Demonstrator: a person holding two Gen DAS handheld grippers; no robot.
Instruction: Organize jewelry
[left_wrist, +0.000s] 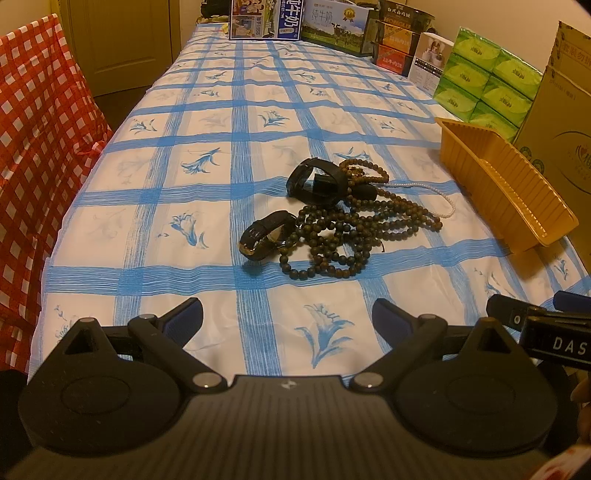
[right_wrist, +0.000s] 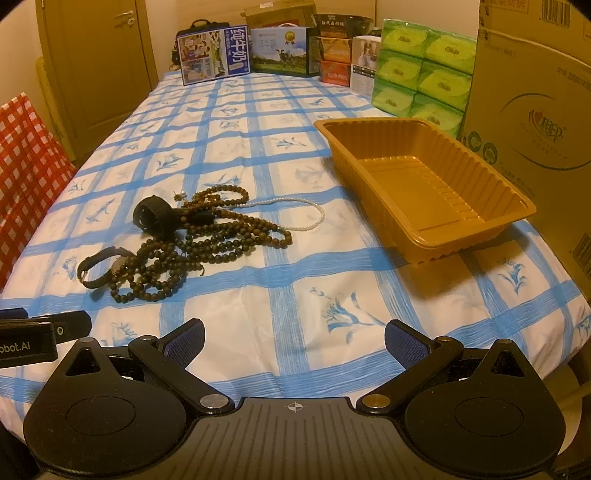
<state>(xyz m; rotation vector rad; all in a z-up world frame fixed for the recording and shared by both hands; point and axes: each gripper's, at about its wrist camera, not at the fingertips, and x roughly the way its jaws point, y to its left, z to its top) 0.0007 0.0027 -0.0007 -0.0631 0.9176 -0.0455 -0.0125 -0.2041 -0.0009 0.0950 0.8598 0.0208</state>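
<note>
A heap of dark bead strands (left_wrist: 340, 236) (right_wrist: 192, 251) lies mid-table on the blue-checked cloth. A black wristwatch (left_wrist: 264, 236) (right_wrist: 101, 267) rests at its near left, a thick black band (left_wrist: 317, 181) (right_wrist: 155, 216) at its far side, and a thin white pearl necklace (left_wrist: 439, 197) (right_wrist: 306, 214) trails to the right. An empty orange plastic tray (left_wrist: 509, 192) (right_wrist: 424, 184) stands right of the heap. My left gripper (left_wrist: 288, 317) is open, well short of the heap. My right gripper (right_wrist: 295, 339) is also open, nothing between its fingers.
Milk cartons (right_wrist: 214, 53), snack boxes and green tissue packs (right_wrist: 424, 70) line the far end and right side. A large cardboard box (right_wrist: 532, 122) stands behind the tray. A red-checked cover (left_wrist: 33, 147) hangs left of the table, with a door (right_wrist: 99, 66) beyond.
</note>
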